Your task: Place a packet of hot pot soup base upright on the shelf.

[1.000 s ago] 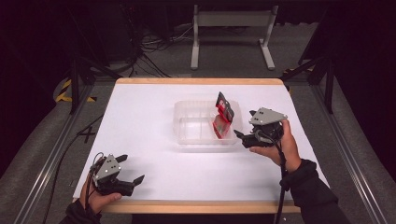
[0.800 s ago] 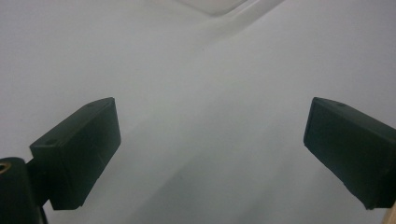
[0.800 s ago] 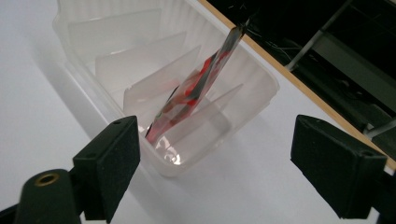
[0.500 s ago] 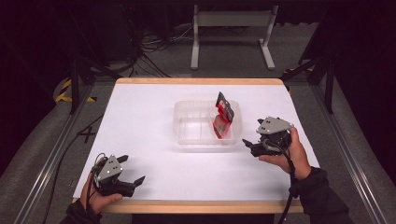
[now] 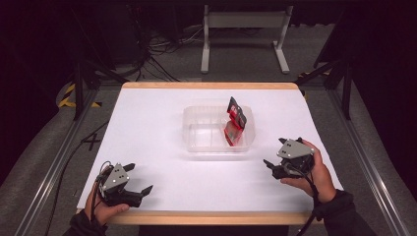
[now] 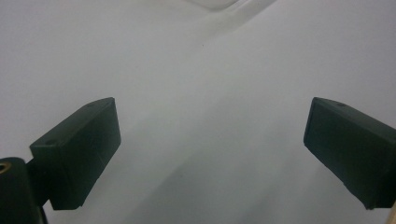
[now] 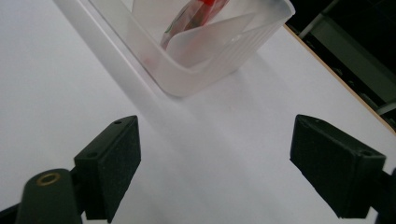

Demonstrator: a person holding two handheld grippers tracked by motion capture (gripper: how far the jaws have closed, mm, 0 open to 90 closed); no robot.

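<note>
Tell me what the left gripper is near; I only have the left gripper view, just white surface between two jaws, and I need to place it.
Observer: The left gripper sits at the near left corner of the white table, jaws apart, holding nothing.
Operator: What is ahead of it?
Observer: A clear plastic container at mid-table, with a red packet standing at its right end.
Operator: And the other hand?
Observer: The right gripper is open, on the near right, just short of the container.
</note>
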